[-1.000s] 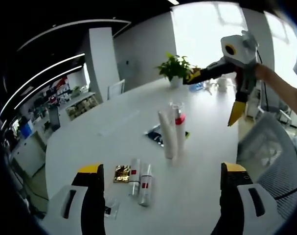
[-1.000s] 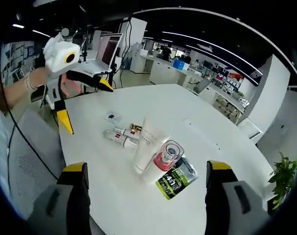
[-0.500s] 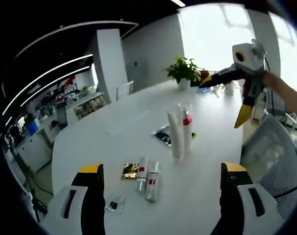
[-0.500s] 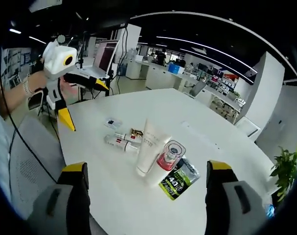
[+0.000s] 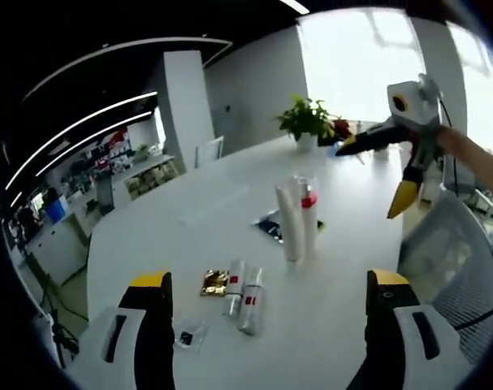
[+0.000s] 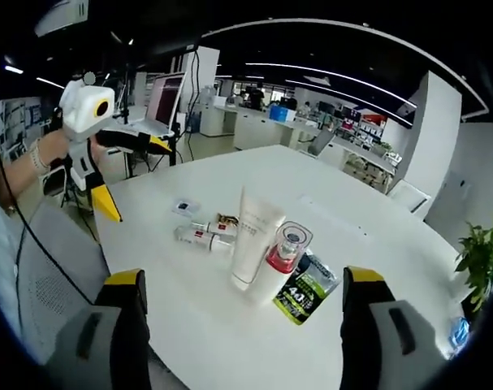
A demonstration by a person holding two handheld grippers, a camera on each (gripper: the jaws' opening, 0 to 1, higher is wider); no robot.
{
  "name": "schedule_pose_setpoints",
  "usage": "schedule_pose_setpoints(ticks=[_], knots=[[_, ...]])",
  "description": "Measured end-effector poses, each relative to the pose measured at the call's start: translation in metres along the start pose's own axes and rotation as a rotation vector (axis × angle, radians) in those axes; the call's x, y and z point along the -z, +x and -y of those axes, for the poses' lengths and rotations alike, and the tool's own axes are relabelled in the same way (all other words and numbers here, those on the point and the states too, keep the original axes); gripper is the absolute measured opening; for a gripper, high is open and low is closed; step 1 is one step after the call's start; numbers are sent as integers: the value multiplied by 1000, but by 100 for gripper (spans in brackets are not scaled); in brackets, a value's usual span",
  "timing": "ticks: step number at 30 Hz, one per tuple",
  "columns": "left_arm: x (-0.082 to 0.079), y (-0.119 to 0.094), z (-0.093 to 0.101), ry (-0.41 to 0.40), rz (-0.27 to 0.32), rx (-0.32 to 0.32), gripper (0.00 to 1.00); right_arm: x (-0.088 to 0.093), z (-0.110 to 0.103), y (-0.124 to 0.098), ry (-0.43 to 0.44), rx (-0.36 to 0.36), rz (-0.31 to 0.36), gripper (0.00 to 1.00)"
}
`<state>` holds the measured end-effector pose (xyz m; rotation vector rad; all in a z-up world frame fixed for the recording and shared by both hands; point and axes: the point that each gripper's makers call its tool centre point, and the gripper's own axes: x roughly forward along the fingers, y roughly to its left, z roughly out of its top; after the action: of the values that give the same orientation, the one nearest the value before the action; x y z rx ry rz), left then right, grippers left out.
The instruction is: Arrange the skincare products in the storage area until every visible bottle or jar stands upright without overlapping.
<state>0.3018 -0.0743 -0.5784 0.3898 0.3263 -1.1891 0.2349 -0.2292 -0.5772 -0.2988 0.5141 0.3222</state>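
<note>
A white tube (image 5: 288, 223) stands upright mid-table, touching a clear bottle with a red cap (image 5: 308, 215). A dark sachet (image 5: 270, 227) lies behind them. Nearer me, two small white tubes (image 5: 241, 288) lie flat beside a gold sachet (image 5: 214, 282) and a small clear packet (image 5: 185, 337). My left gripper (image 5: 269, 279) is open, short of the lying tubes. My right gripper (image 5: 372, 175) hovers open at the table's far right. In the right gripper view it (image 6: 244, 284) is open before the white tube (image 6: 254, 236), red-capped bottle (image 6: 280, 260), green sachet (image 6: 307, 292) and lying tubes (image 6: 204, 236). The left gripper (image 6: 135, 180) hangs open there.
The round white table (image 5: 189, 211) has a potted plant (image 5: 307, 118) at its far side and a mesh chair (image 5: 445, 244) on the right. In the right gripper view, a laptop (image 6: 165, 97) stands behind the table and a chair (image 6: 47, 268) at its left edge.
Both cameras have shifted slightly, so the pictures have slid. The products on the table have not moved. Both grippers stay open and hold nothing.
</note>
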Motion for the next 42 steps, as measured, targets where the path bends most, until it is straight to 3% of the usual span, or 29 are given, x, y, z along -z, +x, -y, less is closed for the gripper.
schedule_pose_setpoints(ticks=[6,16,31,42], knots=[[2,3,0,-14,-7,4,97,0,-1,2,-1,0,18,99],[13,13,1,-33,-48,26,97,4,-9,8,9,-45,22,78],[36,30,3,-28,-130,53,97,13,-22,23,51,-117,35,55],[51,43,4,-16,-181,83,86,25,-30,35,138,-197,46,38]])
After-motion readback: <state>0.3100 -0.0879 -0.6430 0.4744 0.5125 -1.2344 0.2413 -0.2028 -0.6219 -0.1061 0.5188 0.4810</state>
